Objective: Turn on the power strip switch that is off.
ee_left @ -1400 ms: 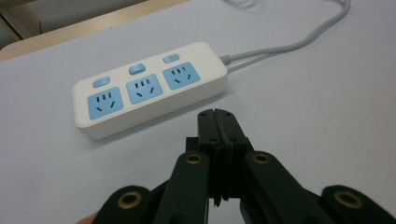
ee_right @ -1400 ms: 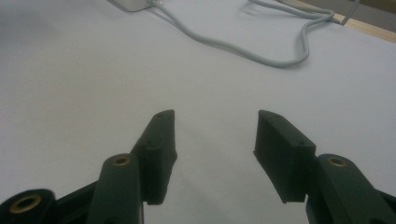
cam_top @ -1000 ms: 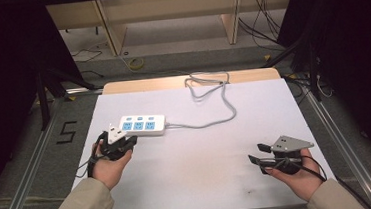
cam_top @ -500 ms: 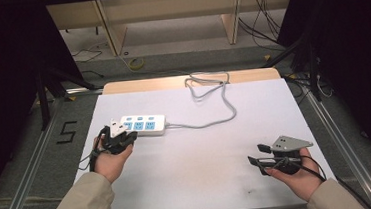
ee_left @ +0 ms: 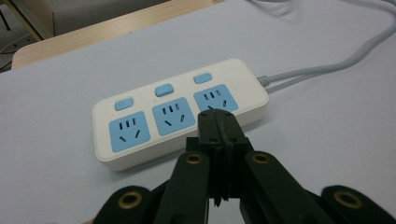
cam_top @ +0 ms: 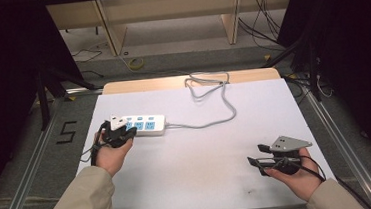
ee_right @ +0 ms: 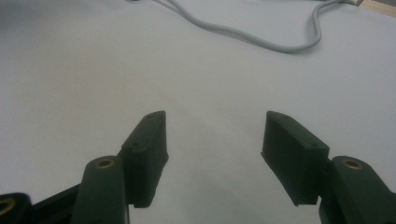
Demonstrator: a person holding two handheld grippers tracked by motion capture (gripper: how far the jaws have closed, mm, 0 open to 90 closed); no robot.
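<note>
A white power strip (cam_top: pixel 145 124) (ee_left: pixel 177 112) with three blue sockets and three blue switches lies on the white table sheet (cam_top: pixel 202 148), left of centre. Its grey cable (cam_top: pixel 213 102) (ee_right: pixel 261 39) loops toward the far edge. My left gripper (cam_top: pixel 131 132) (ee_left: pixel 218 116) is shut with nothing in it, its tips just over the strip's near edge by the socket closest to the cable. My right gripper (cam_top: pixel 256 155) (ee_right: pixel 212 135) hovers at the front right; its jaws have just been opening and nothing is between them.
A bare wooden strip (cam_top: pixel 137 84) runs along the table's far edge. Beyond it stand wooden shelf legs (cam_top: pixel 229 21) with loose cables on the floor. Metal rails (cam_top: pixel 333 133) flank the table on both sides.
My left gripper has slid right, up to the power strip's near edge. My right gripper's jaws have spread apart while the hand stayed put.
</note>
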